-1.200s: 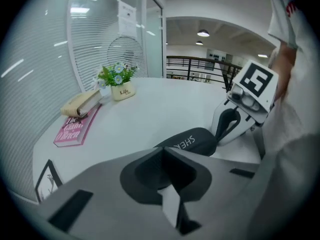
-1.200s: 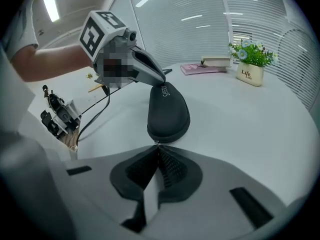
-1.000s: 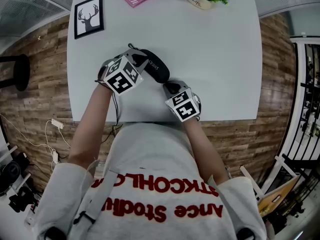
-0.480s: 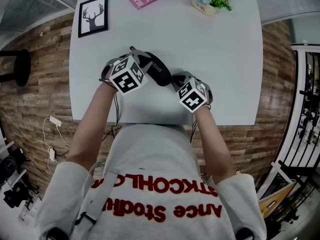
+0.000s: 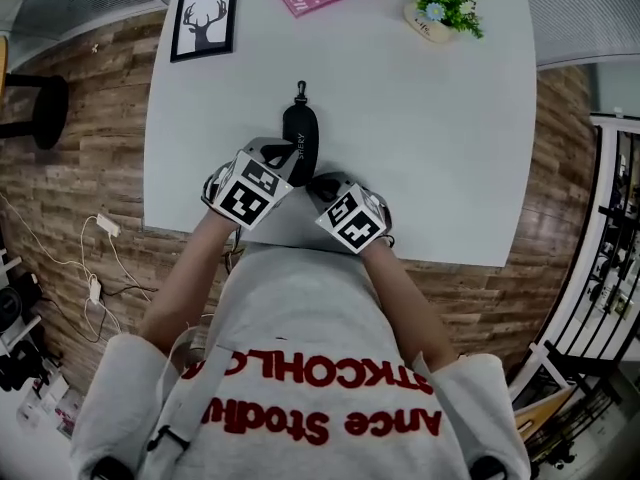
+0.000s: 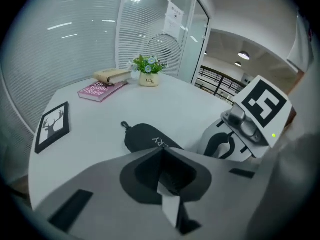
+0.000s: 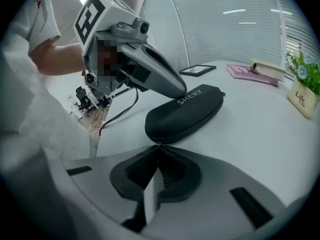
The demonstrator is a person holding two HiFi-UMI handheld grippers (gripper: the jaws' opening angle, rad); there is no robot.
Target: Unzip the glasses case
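Head view: black case flat on the table, near its front edge, zipped up, inside hidden.

Left gripper view: left gripper jaws pressed together, empty, tips by the case.

Right gripper view: right gripper jaws together too, tips at the case's near end.

Probably light, stiff, smooth. Best to pinch the zip tab and hold the shell down.
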